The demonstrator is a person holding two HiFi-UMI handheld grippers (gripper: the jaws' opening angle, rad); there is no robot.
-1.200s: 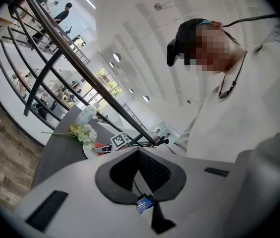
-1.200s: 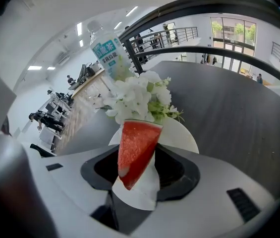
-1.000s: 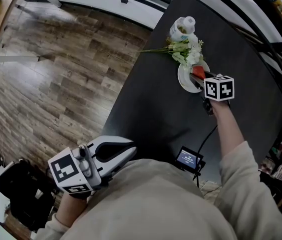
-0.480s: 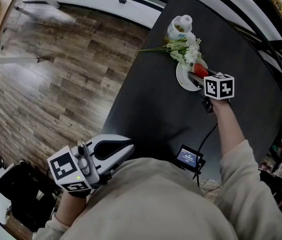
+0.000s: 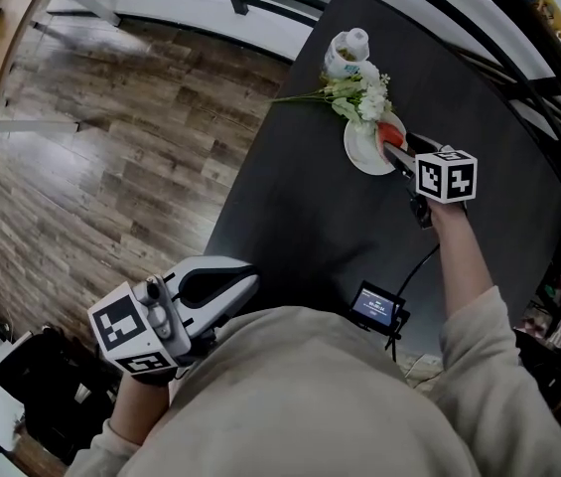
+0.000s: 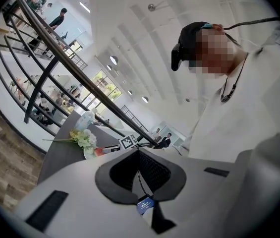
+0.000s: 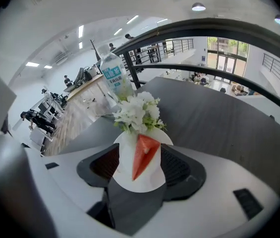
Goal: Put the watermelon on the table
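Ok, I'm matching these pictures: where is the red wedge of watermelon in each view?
Head view: red watermelon wedge upper right, on the round white plate.
Left gripper view: wedge small, left of centre.
Right gripper view: wedge at centre, on the plate.
Shared landmark: the white flower bunch by the plate.

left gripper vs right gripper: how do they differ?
The left gripper has jaws together, empty; the right gripper has jaws wide apart, having just been opening, the red watermelon wedge framed between them, untouched on the round white plate. The left is held back by the person's body; right reaches over the dark table. Both carry marker cubes.
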